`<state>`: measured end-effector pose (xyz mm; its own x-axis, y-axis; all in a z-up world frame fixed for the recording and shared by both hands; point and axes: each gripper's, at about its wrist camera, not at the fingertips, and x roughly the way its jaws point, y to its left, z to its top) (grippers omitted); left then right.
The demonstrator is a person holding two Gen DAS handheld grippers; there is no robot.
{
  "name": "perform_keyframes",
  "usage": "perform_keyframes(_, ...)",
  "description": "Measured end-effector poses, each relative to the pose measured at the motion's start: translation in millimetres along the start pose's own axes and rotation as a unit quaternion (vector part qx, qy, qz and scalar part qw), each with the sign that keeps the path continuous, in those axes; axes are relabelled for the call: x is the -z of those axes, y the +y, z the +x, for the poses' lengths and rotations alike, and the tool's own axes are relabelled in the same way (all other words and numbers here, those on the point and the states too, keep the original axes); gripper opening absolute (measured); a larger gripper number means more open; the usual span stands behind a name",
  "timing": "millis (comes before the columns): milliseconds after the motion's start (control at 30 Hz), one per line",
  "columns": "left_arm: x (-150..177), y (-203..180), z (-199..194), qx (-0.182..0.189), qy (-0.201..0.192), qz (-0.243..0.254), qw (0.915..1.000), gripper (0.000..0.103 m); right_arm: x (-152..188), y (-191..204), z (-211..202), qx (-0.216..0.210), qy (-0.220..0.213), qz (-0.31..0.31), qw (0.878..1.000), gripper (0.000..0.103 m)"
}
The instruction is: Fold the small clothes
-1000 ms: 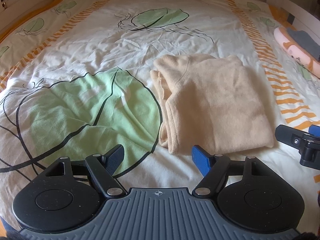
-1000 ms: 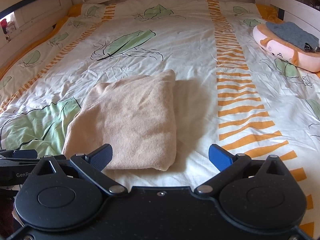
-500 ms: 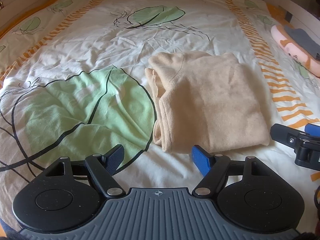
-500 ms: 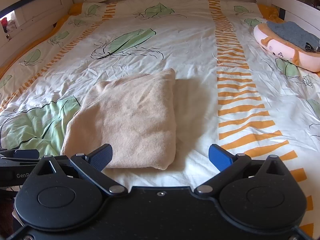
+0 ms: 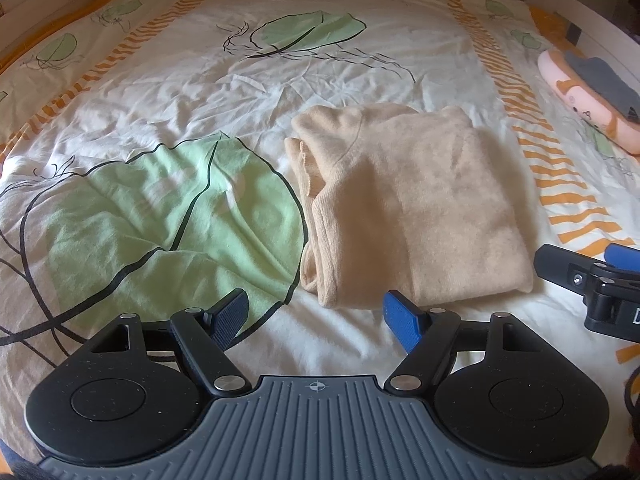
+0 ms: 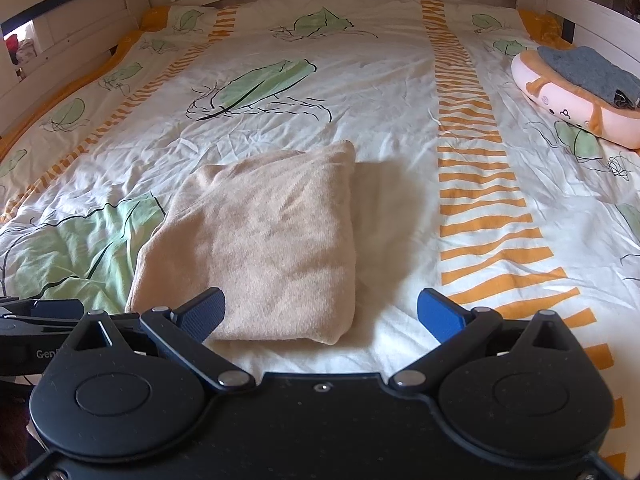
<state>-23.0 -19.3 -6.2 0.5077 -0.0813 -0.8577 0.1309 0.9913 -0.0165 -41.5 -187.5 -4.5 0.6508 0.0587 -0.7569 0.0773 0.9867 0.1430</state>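
Observation:
A beige knit garment [image 5: 416, 208] lies folded into a rectangle on the bed; it also shows in the right wrist view [image 6: 264, 244]. My left gripper [image 5: 316, 316] is open and empty, just short of the garment's near left corner. My right gripper [image 6: 320, 312] is open and empty, at the garment's near right edge. The right gripper's finger shows at the right edge of the left wrist view [image 5: 576, 276].
The bed cover [image 6: 360, 80] is white with green leaves and orange stripes. A pink plush cushion [image 6: 572, 96] with a folded grey garment [image 6: 588, 72] on it lies at the far right. White bed rails [image 6: 72, 44] run along the sides.
Both grippers have drawn back slightly from the folded garment; it sits a little farther from the left gripper's fingers. The garment has not moved on the bed.

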Motion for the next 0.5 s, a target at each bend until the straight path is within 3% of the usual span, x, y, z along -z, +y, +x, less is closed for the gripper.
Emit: perform_keyframes(500,0.3,-1.3,0.8,0.002,0.003,0.002,1.0,0.073,-0.8,0.7,1.8,-0.005,0.002,-0.002,1.0,0.102)
